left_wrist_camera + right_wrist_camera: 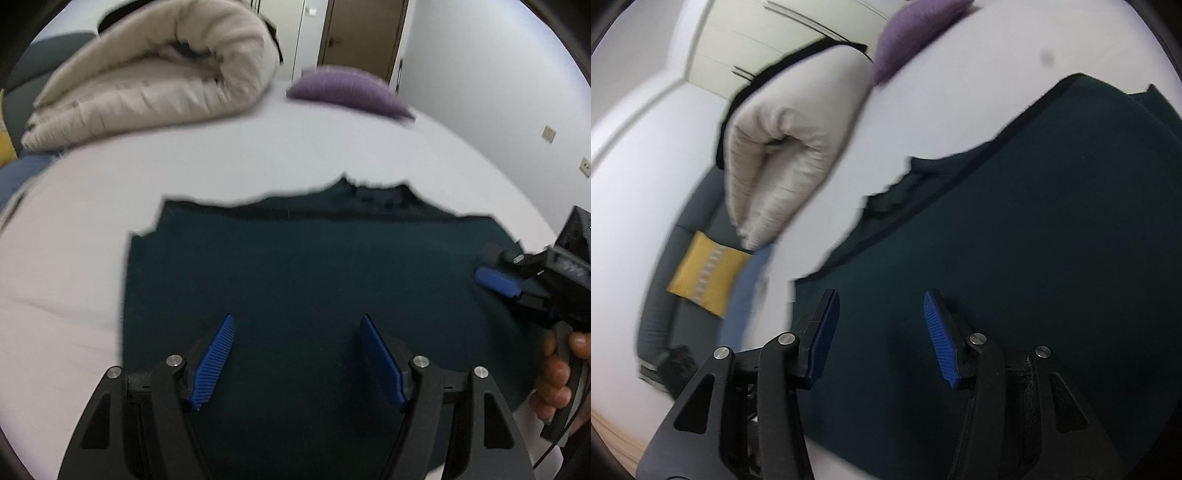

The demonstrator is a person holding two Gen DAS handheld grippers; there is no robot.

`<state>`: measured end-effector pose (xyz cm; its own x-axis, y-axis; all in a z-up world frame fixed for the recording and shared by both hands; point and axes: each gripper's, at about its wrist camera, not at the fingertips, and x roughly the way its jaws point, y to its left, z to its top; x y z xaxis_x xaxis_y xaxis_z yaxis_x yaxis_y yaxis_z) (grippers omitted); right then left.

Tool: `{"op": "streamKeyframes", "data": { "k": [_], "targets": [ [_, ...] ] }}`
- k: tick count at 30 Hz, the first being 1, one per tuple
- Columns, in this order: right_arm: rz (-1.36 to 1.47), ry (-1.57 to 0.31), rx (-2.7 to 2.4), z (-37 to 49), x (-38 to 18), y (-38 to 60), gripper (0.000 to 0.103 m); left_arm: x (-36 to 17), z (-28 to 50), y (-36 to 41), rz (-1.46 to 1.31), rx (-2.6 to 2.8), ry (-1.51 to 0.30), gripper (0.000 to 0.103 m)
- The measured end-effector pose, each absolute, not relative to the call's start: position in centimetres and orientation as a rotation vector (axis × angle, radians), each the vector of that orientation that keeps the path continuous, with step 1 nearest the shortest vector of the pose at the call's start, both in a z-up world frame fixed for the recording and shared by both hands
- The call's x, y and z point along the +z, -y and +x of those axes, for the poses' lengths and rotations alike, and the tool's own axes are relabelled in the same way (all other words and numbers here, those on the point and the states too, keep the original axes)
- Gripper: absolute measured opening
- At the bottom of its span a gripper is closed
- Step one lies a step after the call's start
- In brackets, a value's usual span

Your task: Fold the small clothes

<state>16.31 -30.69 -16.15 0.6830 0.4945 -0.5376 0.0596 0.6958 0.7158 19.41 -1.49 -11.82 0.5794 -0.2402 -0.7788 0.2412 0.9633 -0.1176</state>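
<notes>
From the left wrist camera, the dark green garment [295, 280] lies spread flat on the white bed [258, 151], collar end farthest from the camera. The left gripper [297, 332] hovers over its near part, jaws released and holding nothing. At the right edge, the right gripper [495, 273] reaches over the garment's side; its jaw state isn't clear here. A rolled beige duvet [155, 74] and a purple pillow [347, 92] sit well beyond.

From the right wrist camera, the right gripper [881, 325] hangs released above the garment [1015, 277] near its edge. To fold cleanly, I'd pinch matching edge points with both grippers, lift evenly, and keep the cloth taut.
</notes>
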Motion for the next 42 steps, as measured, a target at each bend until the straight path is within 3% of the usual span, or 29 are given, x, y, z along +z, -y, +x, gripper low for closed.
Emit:
{"op": "streamKeyframes", "data": {
  "k": [3,9,12,18,26,37,42],
  "targets": [
    [0.861,-0.748,0.295,16.6,-18.1,34.1,0.034,-12.7,19.8,1.6,-0.002,-0.278,-0.907,0.076],
    [0.925,-0.628,0.174,13.3,-17.6,41.7,0.033,-12.9,19.8,1.9,0.009,-0.276,-0.905,0.077],
    [0.896,-0.593,0.035,10.6,-16.4,44.7,0.042,-13.1,19.9,2.2,0.016,-0.271,-0.903,0.077],
    [0.950,-0.566,-0.071,6.1,-17.1,48.5,0.042,-13.1,19.7,2.2,0.025,-0.266,-0.900,0.077],
    [0.901,-0.651,-0.031,6.2,-17.3,48.2,0.053,-13.2,19.7,2.3,0.035,-0.260,-0.899,0.078],
    [0.930,-0.789,0.100,8.8,-17.7,44.8,0.055,-13.3,19.6,2.2,0.030,-0.260,-0.904,0.079],
    [0.972,-0.807,0.115,9.4,-17.5,44.7,0.055,-11.4,18.7,2.7,-0.012,-0.295,-0.914,0.068]
  ]
}}
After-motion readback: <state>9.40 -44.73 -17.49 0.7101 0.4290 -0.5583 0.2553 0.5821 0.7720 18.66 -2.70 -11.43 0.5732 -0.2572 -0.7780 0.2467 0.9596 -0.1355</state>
